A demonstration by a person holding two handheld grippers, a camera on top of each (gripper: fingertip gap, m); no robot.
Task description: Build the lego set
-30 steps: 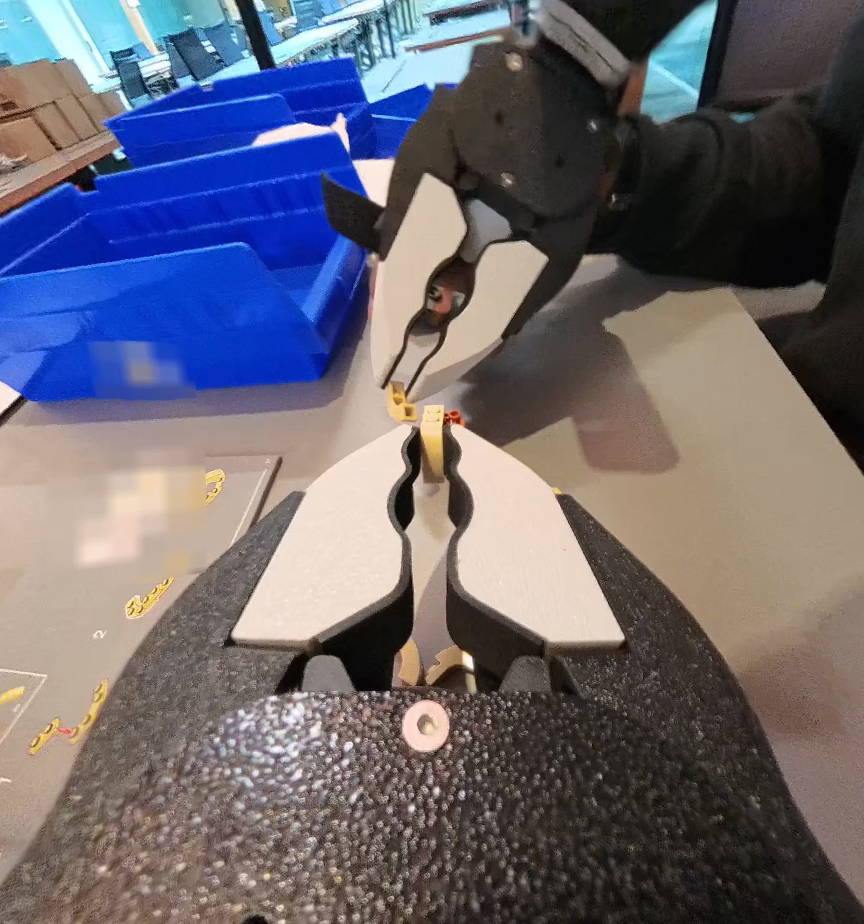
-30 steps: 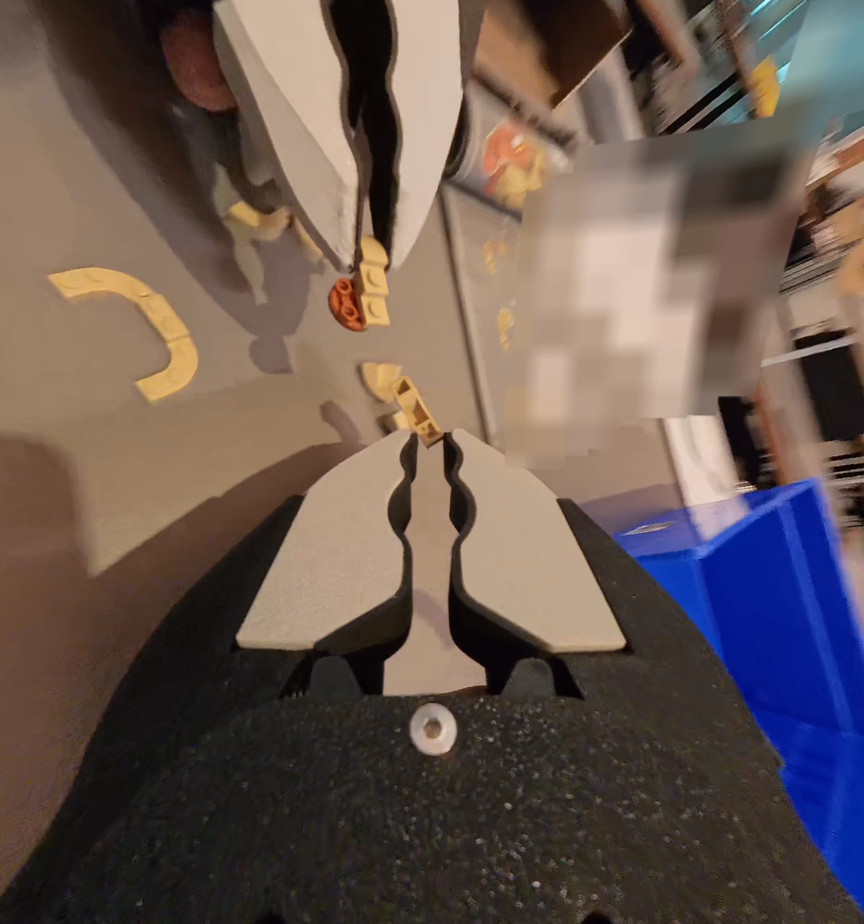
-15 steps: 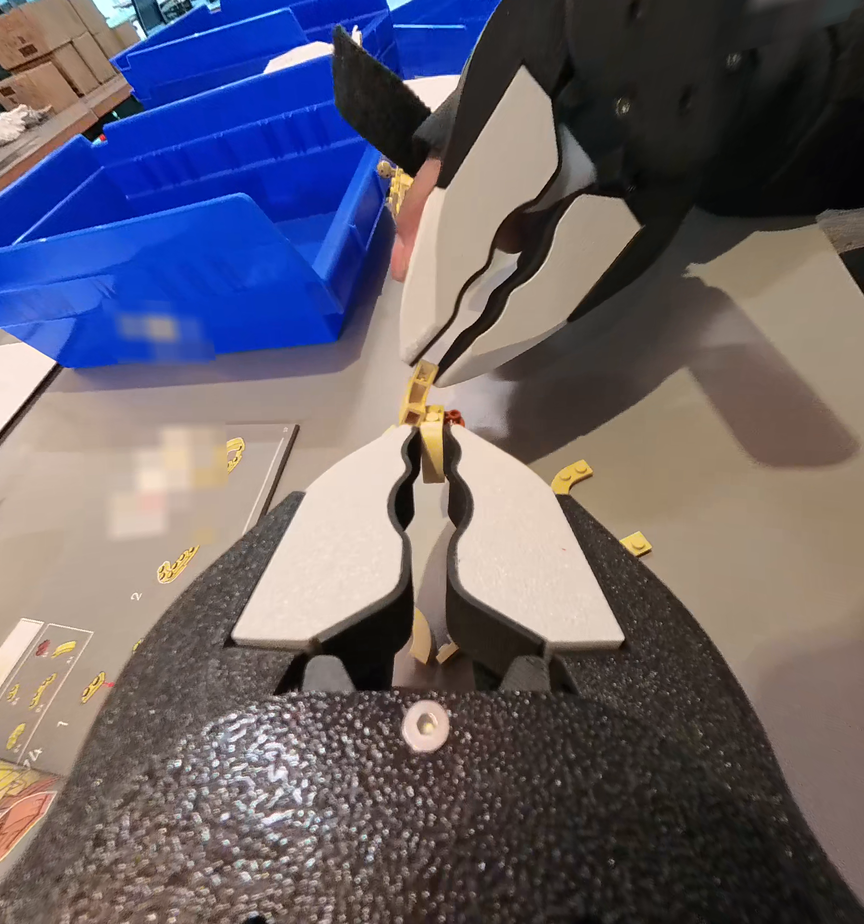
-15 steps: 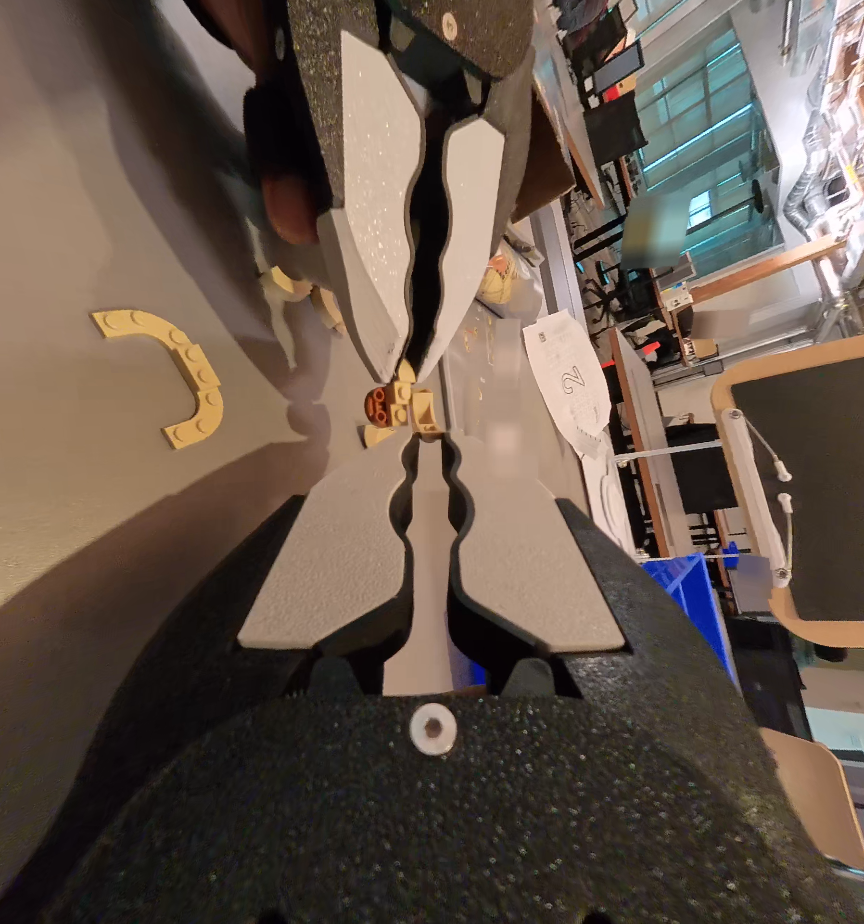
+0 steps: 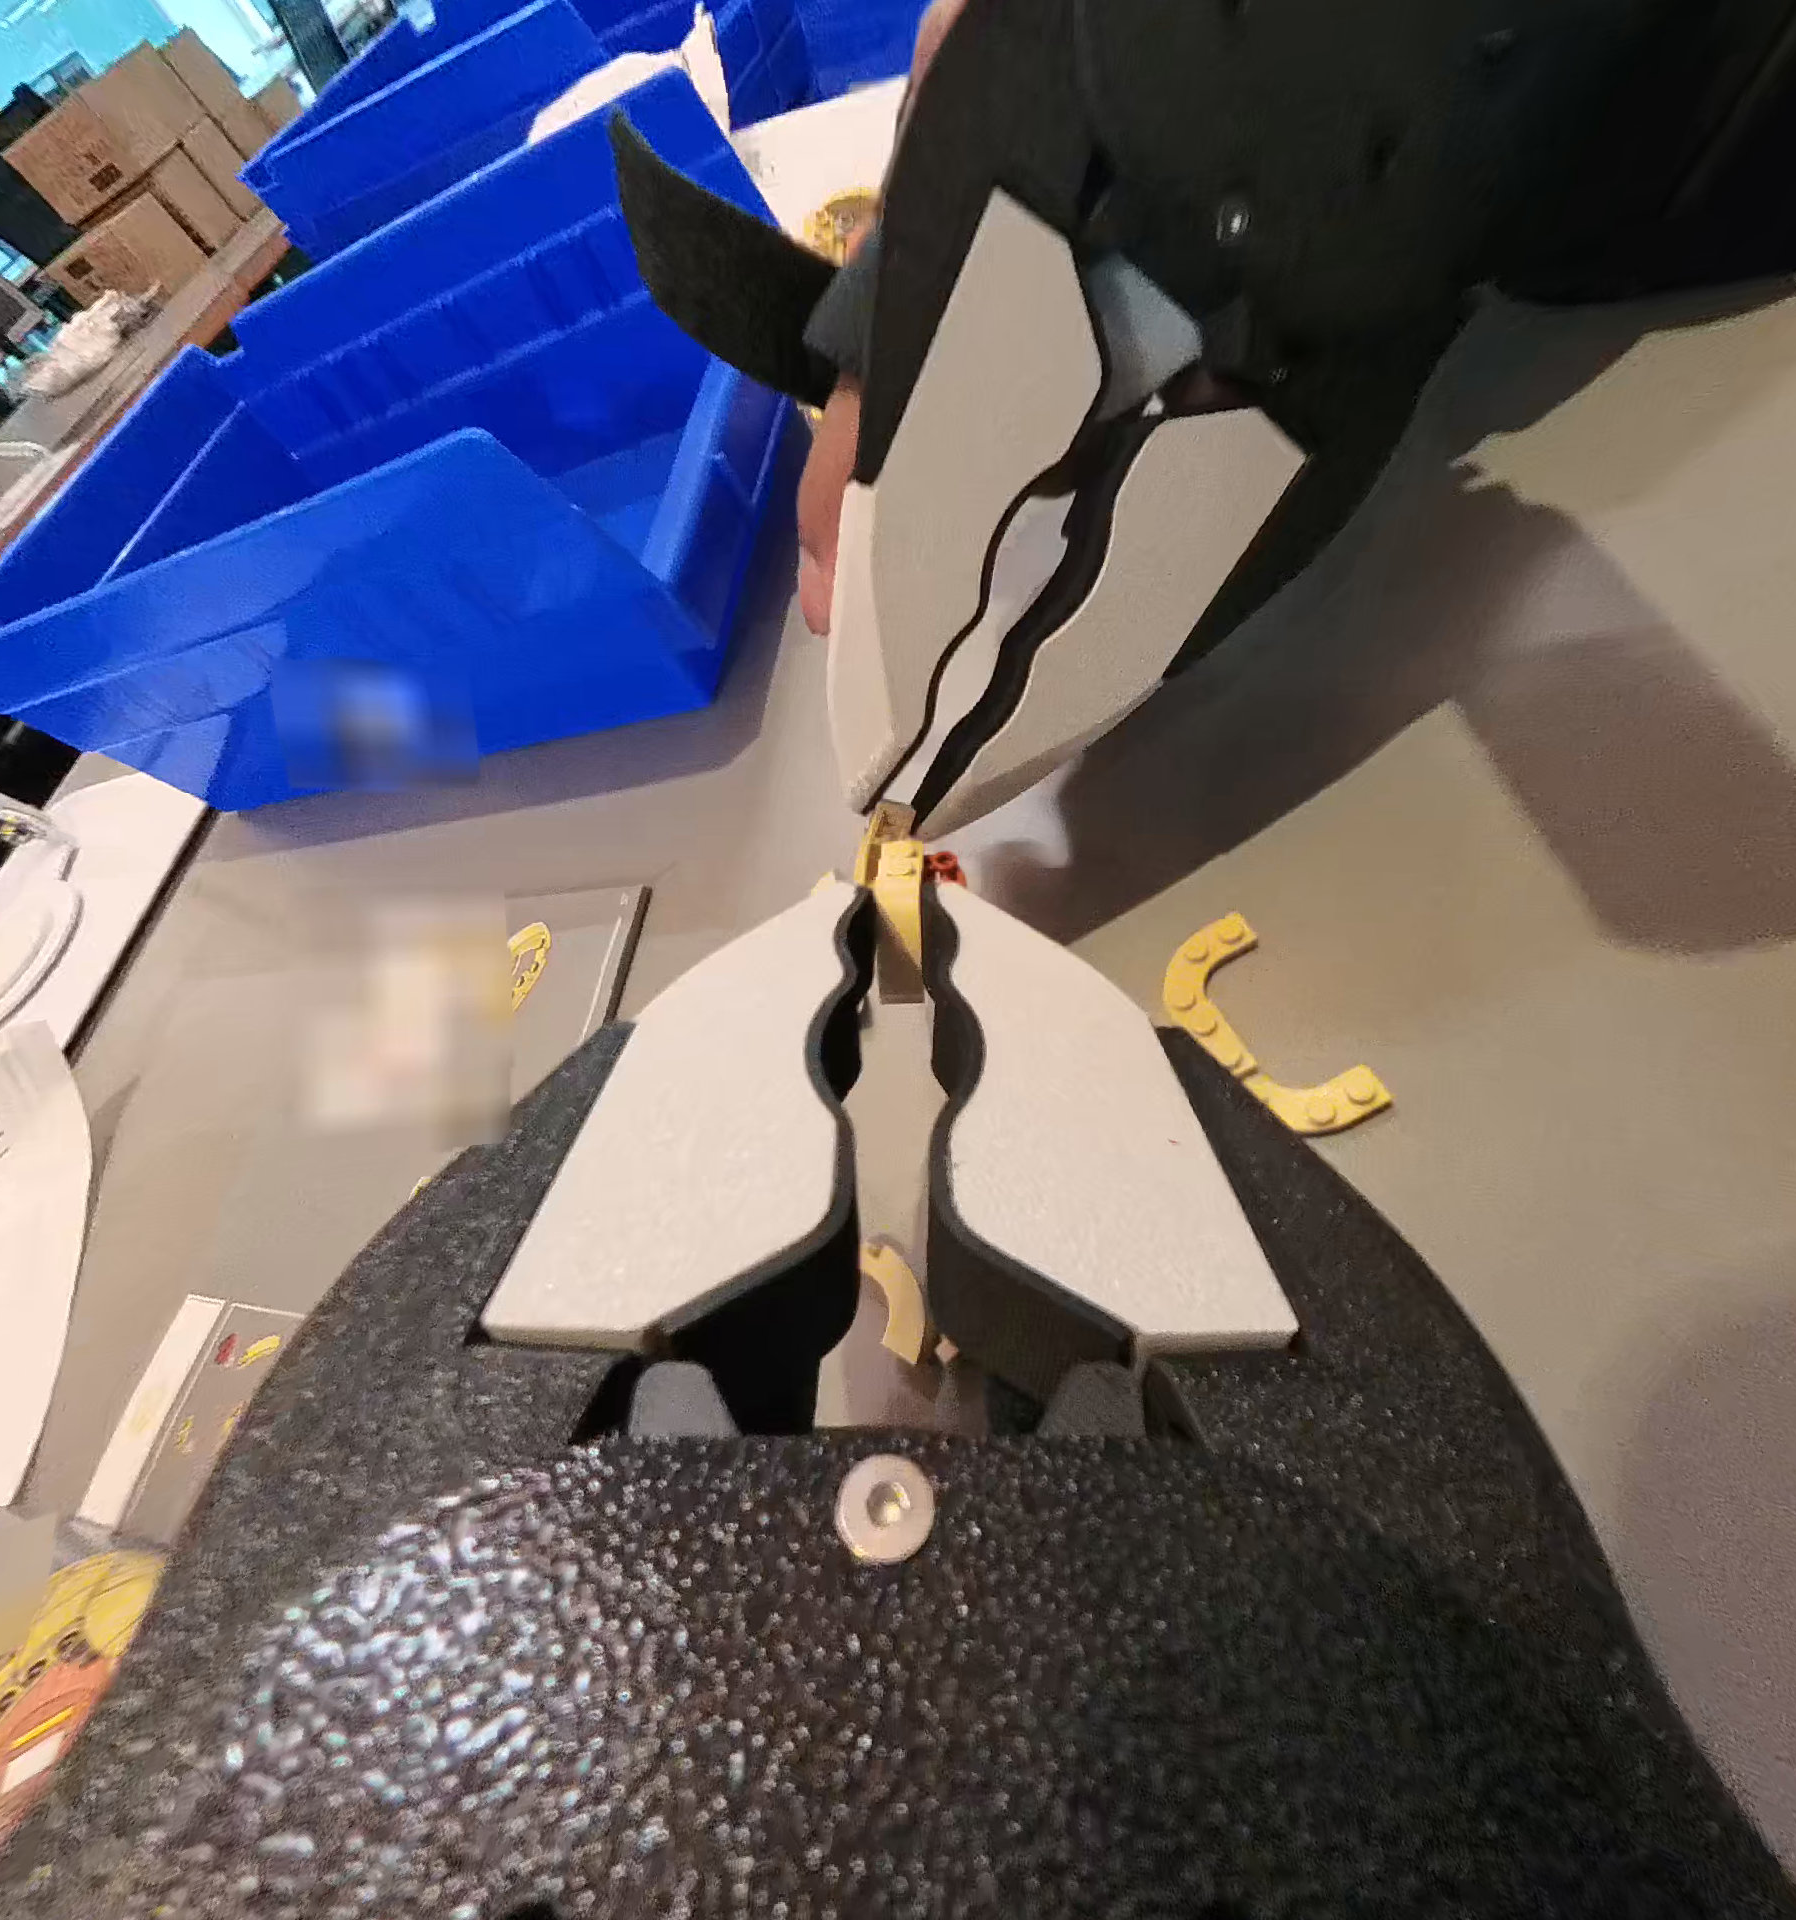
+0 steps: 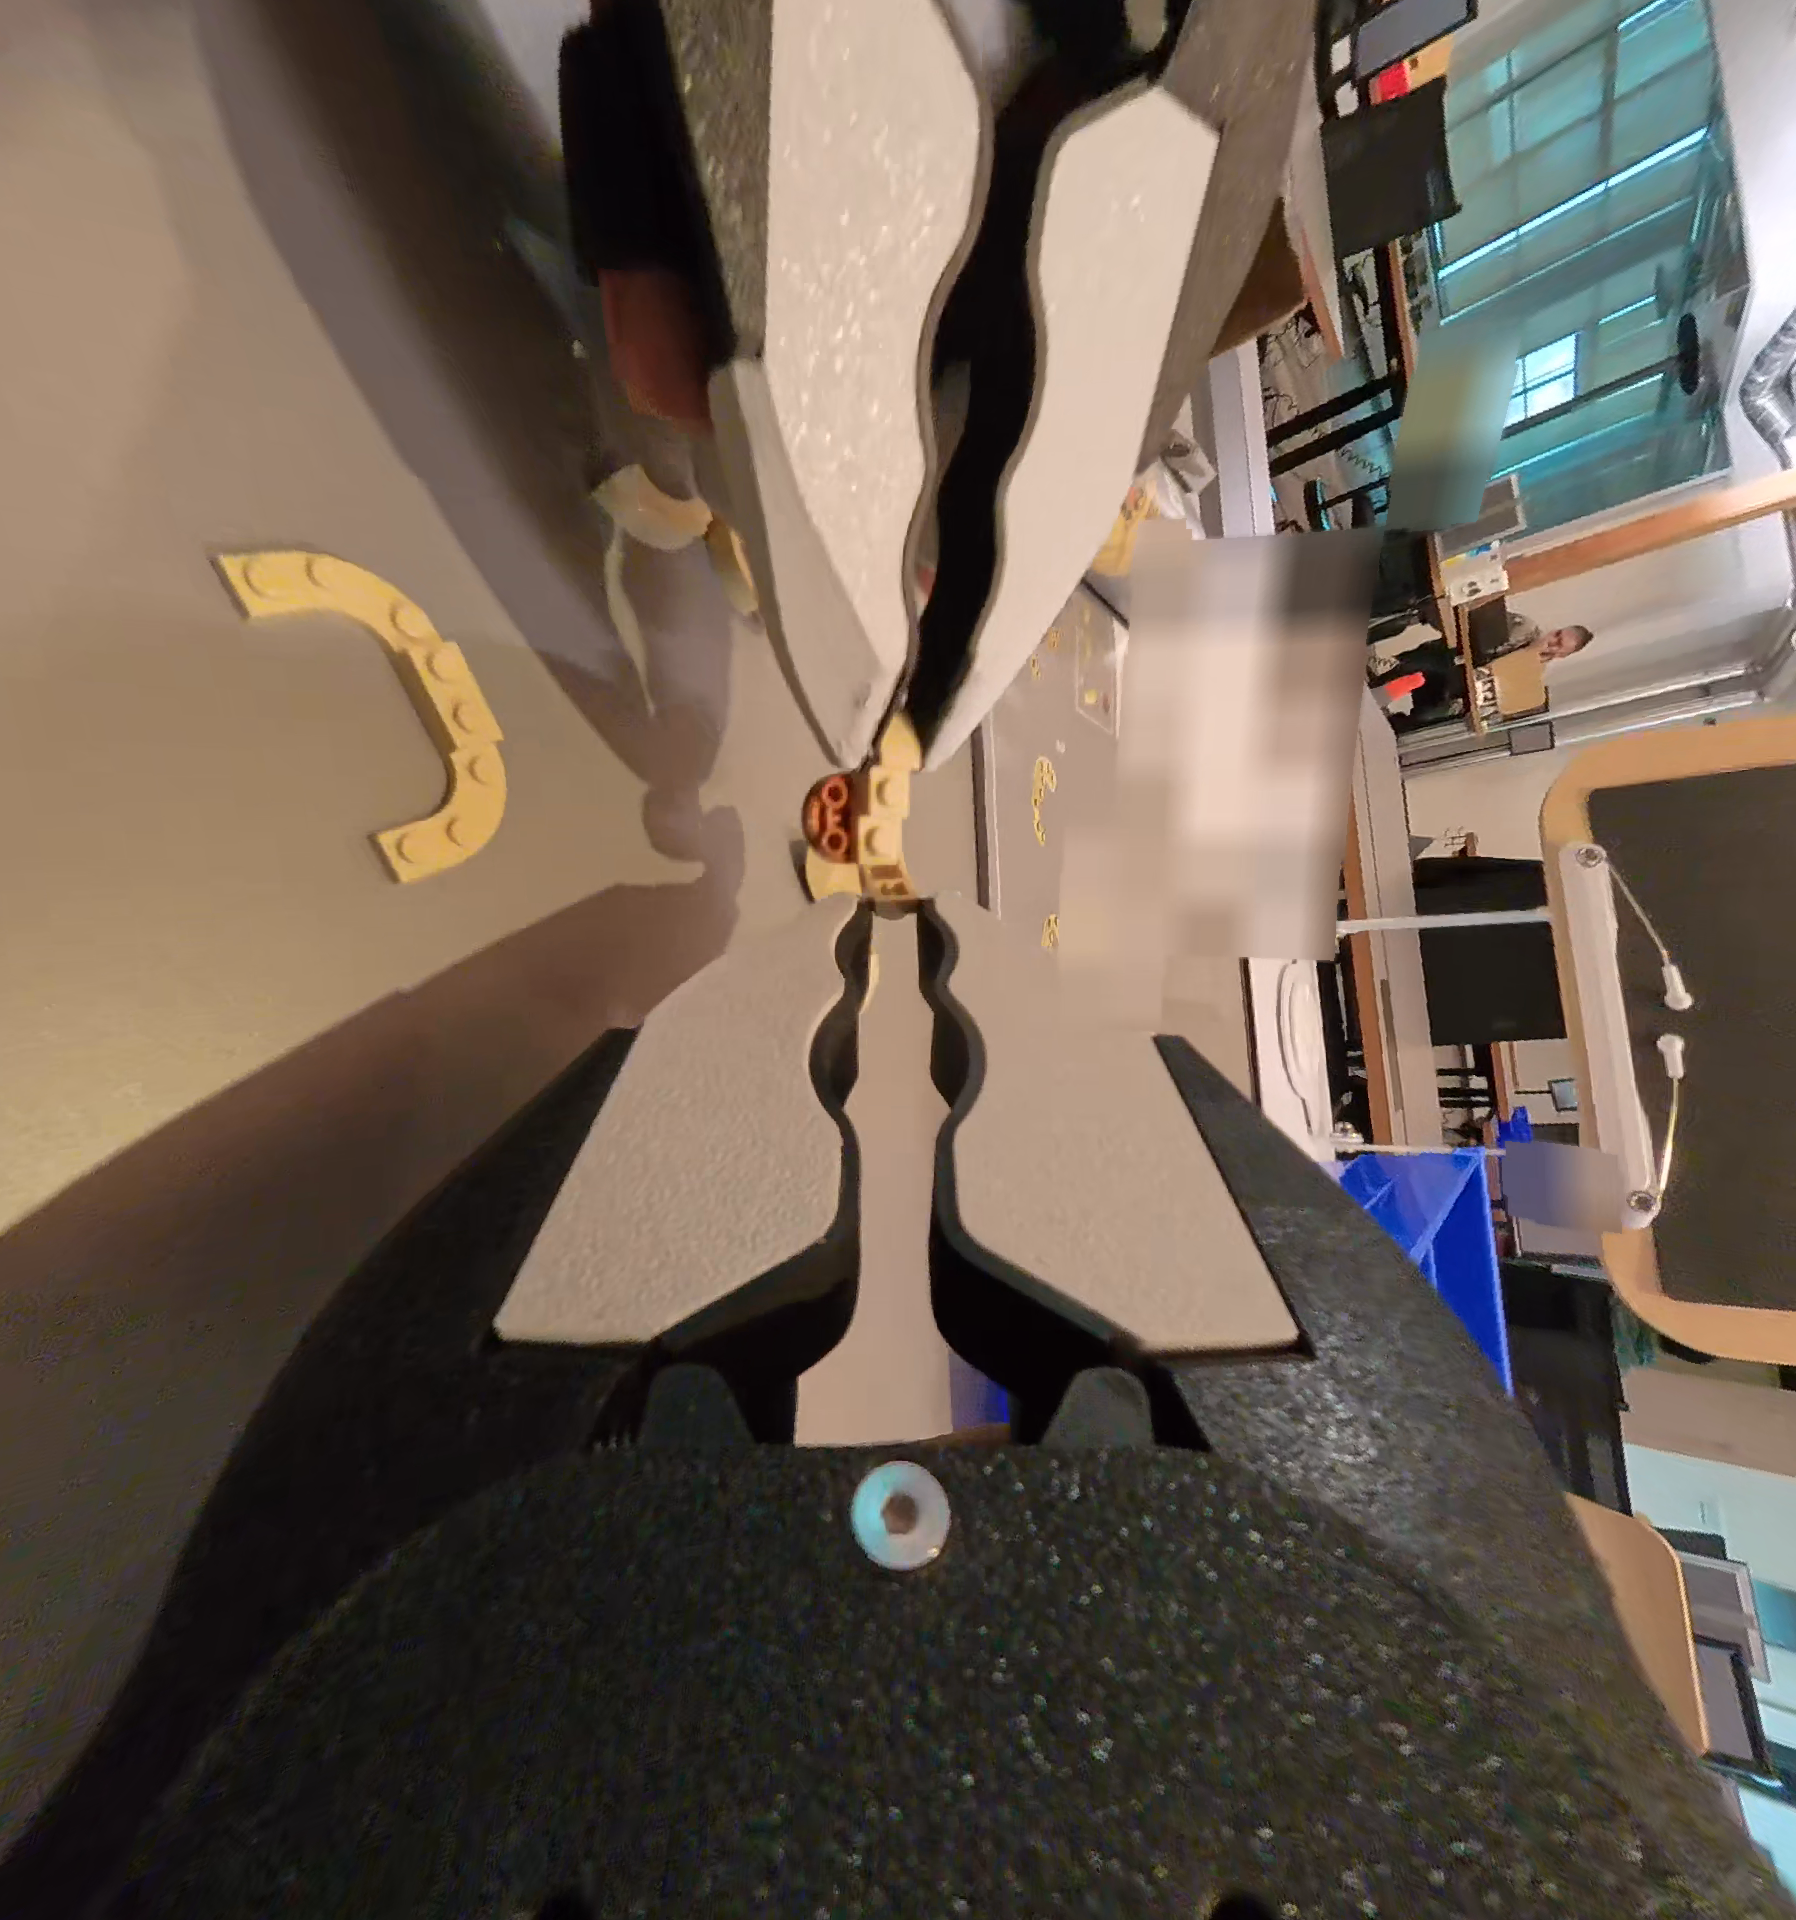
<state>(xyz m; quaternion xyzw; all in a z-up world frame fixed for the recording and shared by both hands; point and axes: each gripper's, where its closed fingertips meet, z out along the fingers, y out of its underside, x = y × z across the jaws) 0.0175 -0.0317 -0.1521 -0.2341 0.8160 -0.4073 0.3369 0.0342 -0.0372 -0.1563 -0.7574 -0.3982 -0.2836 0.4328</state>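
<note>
My left gripper [image 5: 894, 902] is shut on a tan curved brick [image 5: 902, 914] that stands upright between its pads, with a small brown round piece [image 5: 944, 864] on its far side. My right gripper [image 5: 899, 808] comes down from above and is shut on a small tan brick [image 5: 886, 826], which touches the top of the left one's brick. In the right wrist view my right gripper [image 6: 889, 916] pinches the small tan brick [image 6: 886, 883] against the tan and brown assembly [image 6: 863, 816], which the left gripper [image 6: 899, 740] holds from the far side.
A tan curved plate [image 5: 1226, 1029] lies on the grey table [image 5: 1496, 1143] to the right; it also shows in the right wrist view [image 6: 406, 686]. Blue bins [image 5: 437, 582] stand at the back left. An instruction booklet [image 5: 572, 966] and loose tan pieces [image 5: 899, 1299] lie near the left gripper. Left and right tips are no more than a few centimetres apart.
The two grippers have closed in on each other. The right gripper's small tan brick, apart from the left one's brick a second ago, now touches it. Both grasps have held.
</note>
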